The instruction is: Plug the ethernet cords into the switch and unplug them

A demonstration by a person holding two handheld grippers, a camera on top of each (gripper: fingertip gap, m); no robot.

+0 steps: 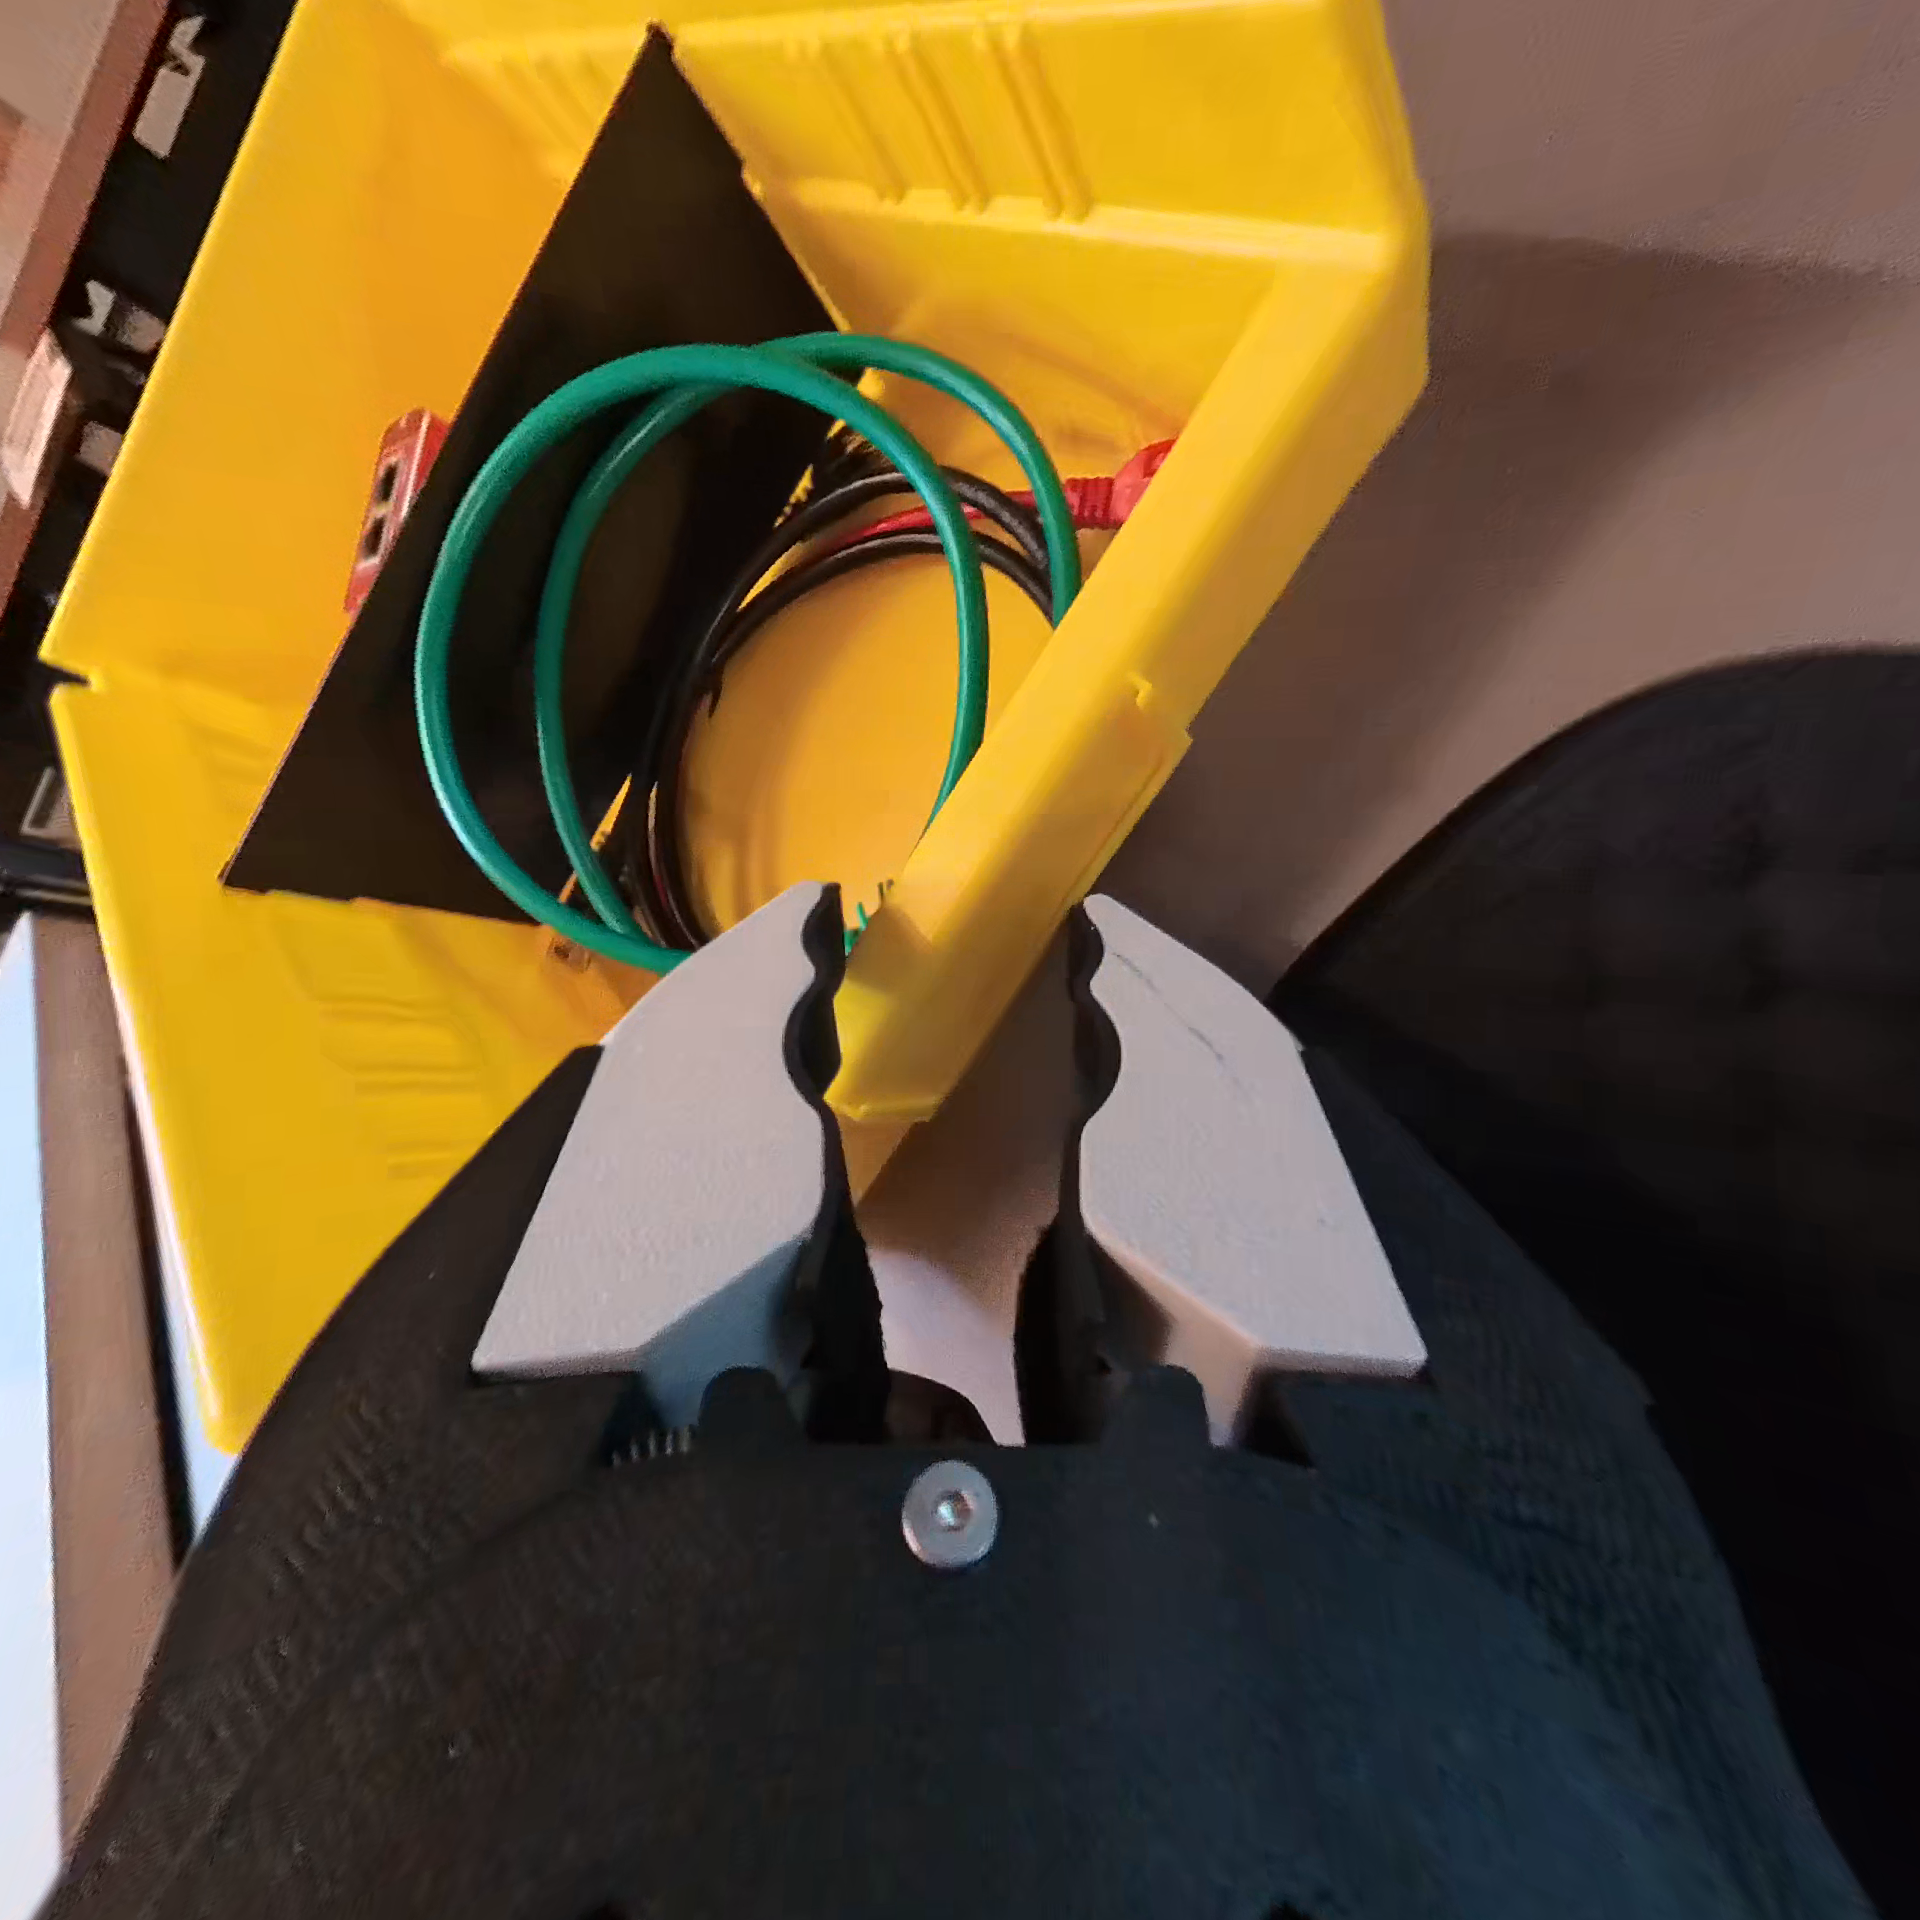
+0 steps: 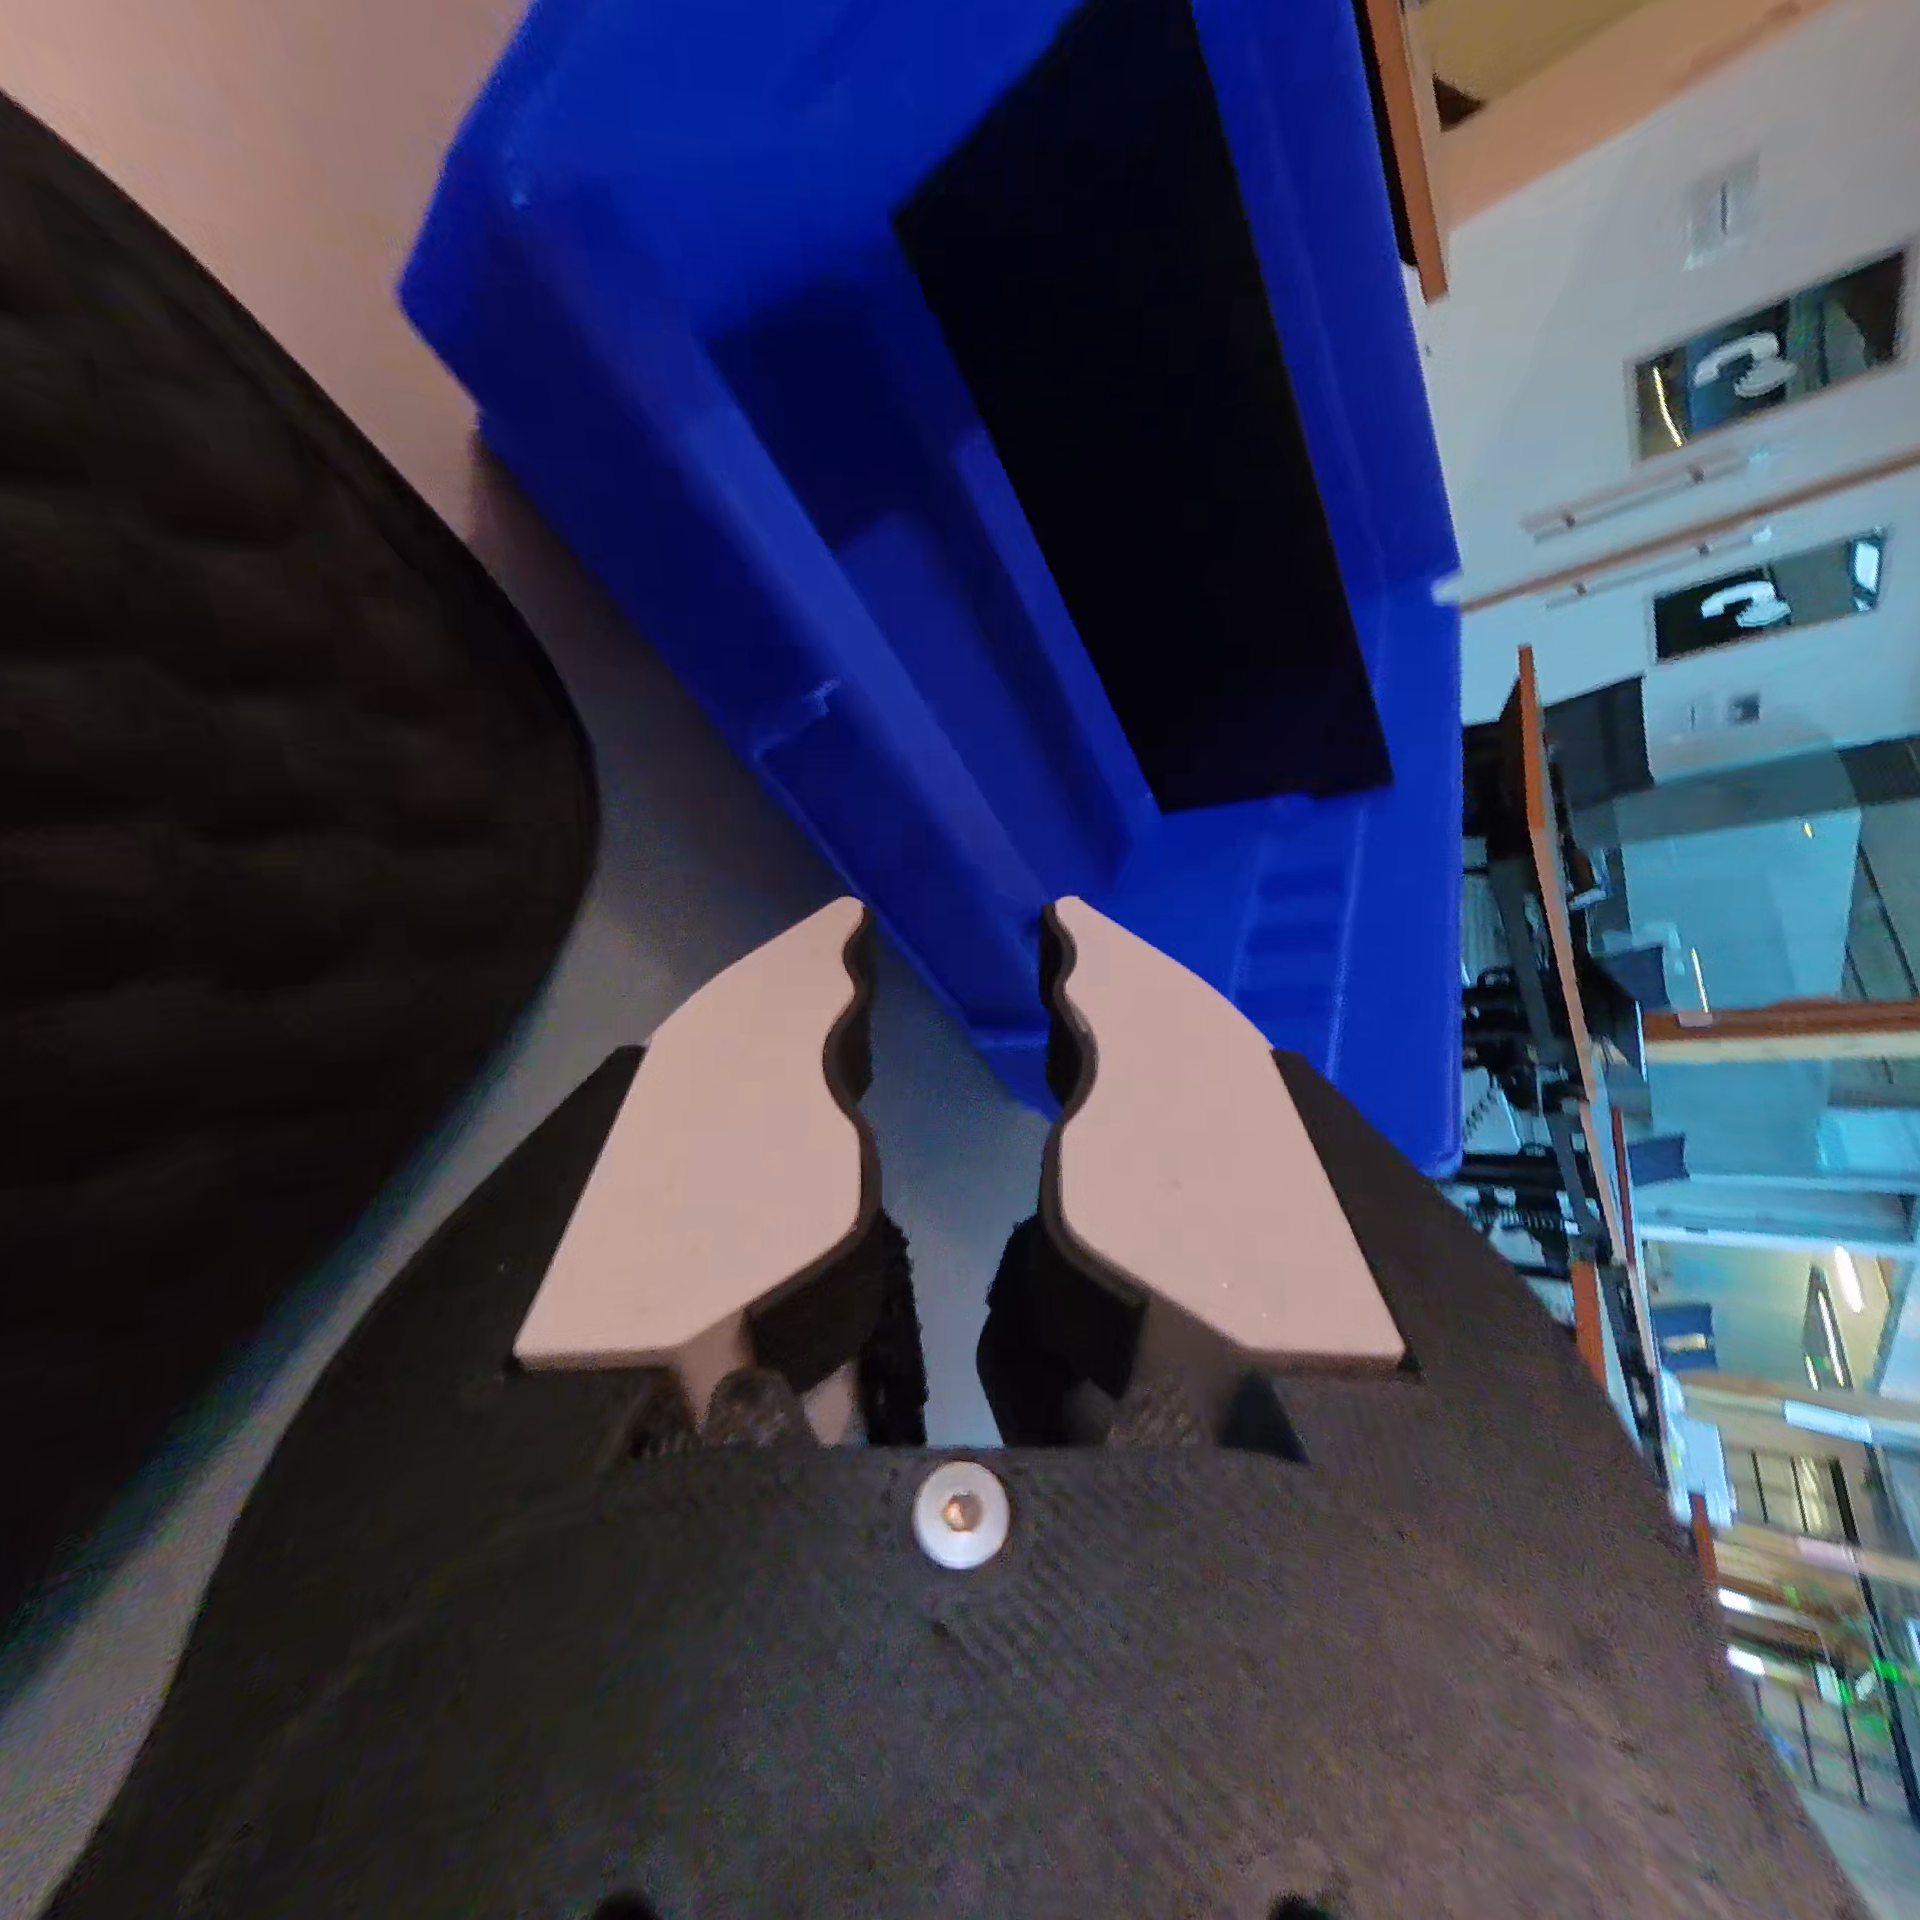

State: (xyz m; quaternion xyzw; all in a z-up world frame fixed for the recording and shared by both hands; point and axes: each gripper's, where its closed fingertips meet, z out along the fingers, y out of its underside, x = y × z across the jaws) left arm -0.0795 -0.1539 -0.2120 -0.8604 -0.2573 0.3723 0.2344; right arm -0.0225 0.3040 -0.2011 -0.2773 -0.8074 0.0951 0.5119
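Apparently nothing is plugged yet: the green cord (image 1: 707, 623) lies coiled with black and red ones in the yellow bin (image 1: 1195, 260), just beyond the left gripper (image 1: 956, 925), whose fingers are spread astride the bin's smooth rim. The right gripper (image 2: 956, 925) gapes, holding nothing, before a glossy blue bin (image 2: 727, 468). No switch is clearly visible.
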